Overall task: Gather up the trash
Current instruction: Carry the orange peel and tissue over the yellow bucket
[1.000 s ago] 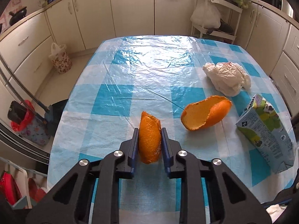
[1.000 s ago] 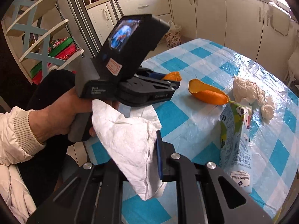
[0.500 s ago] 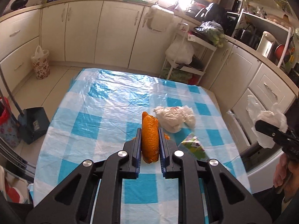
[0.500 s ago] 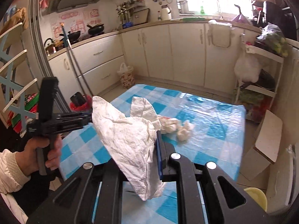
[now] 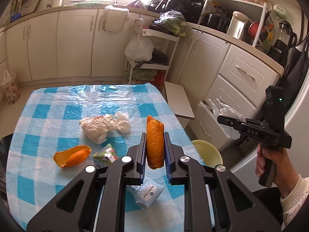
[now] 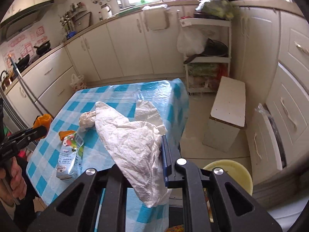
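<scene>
The left gripper [image 5: 154, 150] pinches an orange peel [image 5: 154, 141], the right gripper [image 6: 143, 154] a crumpled tissue [image 6: 135, 143]; another peel [image 5: 72, 155], carton [image 6: 68, 152] and plastic wad [image 5: 100, 126] remain mid-frame on the table [image 5: 48, 116].

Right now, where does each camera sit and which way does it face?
Left wrist: on the left claw, shut on an orange peel, looking down over the checked table; the right hand shows.
Right wrist: on the right claw, shut on a crumpled tissue, facing the table's far corner; the left hand shows.
Shared: table, juice carton, yellow bin.
</scene>
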Demonstrator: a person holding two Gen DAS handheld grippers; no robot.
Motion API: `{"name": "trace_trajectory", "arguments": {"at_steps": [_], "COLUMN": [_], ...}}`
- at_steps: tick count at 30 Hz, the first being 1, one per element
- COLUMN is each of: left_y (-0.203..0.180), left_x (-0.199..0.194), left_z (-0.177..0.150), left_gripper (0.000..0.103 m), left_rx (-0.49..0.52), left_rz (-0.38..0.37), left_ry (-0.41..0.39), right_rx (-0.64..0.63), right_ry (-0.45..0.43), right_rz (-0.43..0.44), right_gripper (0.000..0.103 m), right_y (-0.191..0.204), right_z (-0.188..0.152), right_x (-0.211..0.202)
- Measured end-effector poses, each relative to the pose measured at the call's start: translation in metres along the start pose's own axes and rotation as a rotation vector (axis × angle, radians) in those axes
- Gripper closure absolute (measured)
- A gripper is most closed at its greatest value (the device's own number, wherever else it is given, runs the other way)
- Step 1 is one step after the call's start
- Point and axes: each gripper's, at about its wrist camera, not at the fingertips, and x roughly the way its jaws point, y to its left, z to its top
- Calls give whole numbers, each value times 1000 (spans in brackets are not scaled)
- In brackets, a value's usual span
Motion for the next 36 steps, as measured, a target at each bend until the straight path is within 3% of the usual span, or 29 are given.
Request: {"name": "trace_trajectory", "arguments": {"at_steps": [16,36], "left_y": [-60,-94], "left_x": [43,79], "left_z": [-11,-15], "left_gripper": [87,87], "left_rx": [81,147], "left_rz": [-38,-50], "left_ry": [75,112], "right_rx": [390,497], "right_ry": [144,246], "right_rz": [-163,-197], "right_gripper": [87,86], "right_y": [-119,-167], "right_z": [-33,-51], "right_x": [48,78]}}
